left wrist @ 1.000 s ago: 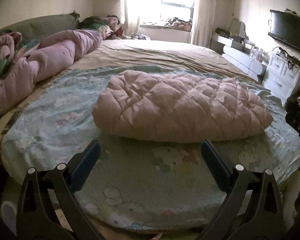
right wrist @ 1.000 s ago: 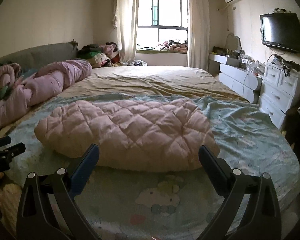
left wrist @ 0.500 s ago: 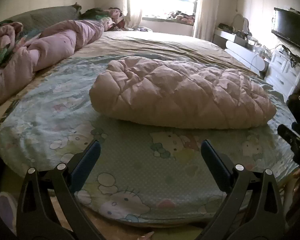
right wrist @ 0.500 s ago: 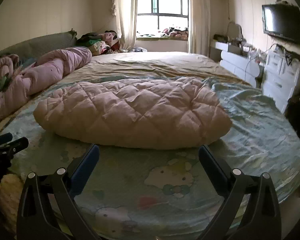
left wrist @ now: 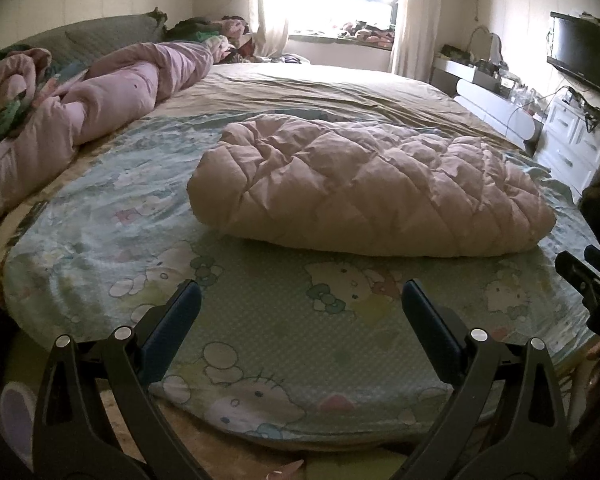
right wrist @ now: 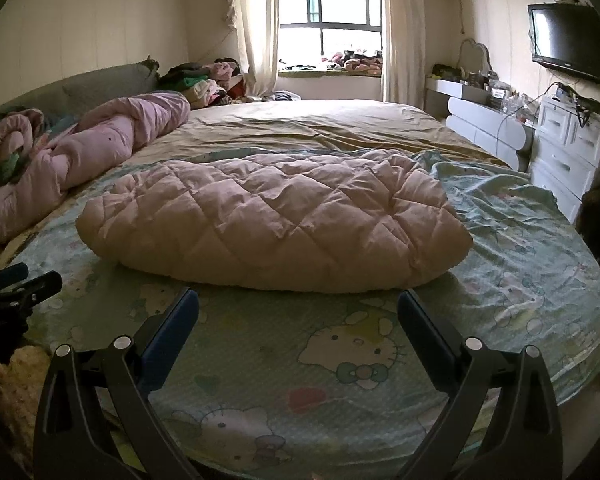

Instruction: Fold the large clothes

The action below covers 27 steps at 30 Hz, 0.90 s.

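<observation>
On the cartoon-print sheet (left wrist: pixel 260 280) at the foot of the bed (right wrist: pixel 340 120) lies the quilted pink coat (left wrist: pixel 364 196), folded into a thick oblong bundle with its long edge facing both cameras. Over the last second both views have shifted: the bundle first grew larger and sat nearer the fingers, and now it sits a little farther up the frame with more bare sheet in front of it, so the grippers seem to have drawn back slightly. The left gripper (left wrist: pixel 300 308) has its jaws spread wide and grips nothing; the right gripper (right wrist: pixel 298 308) is likewise wide open and empty, its tips just short of the bundle's near edge. Neither touches the coat. The bundle itself looks unchanged in shape across the second, which suggests the fold is done or close to it, and the hands are backing off rather than reaching for another grasp. A rolled pink duvet (right wrist: pixel 100 140) lies well apart along the left side
</observation>
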Each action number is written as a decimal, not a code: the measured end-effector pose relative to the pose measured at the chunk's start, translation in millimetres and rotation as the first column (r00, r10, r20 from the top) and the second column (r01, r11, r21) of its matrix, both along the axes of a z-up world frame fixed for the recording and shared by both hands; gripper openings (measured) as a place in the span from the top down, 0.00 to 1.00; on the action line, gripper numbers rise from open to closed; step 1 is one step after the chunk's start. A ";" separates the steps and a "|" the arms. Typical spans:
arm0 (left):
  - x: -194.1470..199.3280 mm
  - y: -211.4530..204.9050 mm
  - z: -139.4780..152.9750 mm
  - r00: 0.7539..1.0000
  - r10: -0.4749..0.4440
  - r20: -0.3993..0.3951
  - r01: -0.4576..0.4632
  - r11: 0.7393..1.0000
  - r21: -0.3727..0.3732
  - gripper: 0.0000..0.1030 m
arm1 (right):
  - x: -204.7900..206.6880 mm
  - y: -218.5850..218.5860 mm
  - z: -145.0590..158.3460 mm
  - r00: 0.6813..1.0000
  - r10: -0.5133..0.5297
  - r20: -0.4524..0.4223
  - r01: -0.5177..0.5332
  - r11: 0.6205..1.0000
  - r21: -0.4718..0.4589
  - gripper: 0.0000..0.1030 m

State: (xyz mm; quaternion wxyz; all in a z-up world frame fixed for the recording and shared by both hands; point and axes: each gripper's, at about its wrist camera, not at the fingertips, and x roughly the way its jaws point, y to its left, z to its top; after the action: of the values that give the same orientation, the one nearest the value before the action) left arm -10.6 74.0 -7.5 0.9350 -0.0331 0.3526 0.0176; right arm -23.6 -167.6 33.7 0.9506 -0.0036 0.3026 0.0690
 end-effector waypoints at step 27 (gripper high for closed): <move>-4.0 -2.4 4.4 1.000 0.000 0.010 0.000 1.000 0.006 0.09 | -4.9 9.4 0.1 1.000 0.022 -0.008 -0.022 1.000 0.000 0.04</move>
State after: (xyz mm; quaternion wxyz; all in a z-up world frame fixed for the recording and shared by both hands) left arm -14.6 71.5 -3.1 0.9368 -0.0306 0.3480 0.0186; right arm -28.5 -158.2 33.8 0.9486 -0.0069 0.3063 0.0794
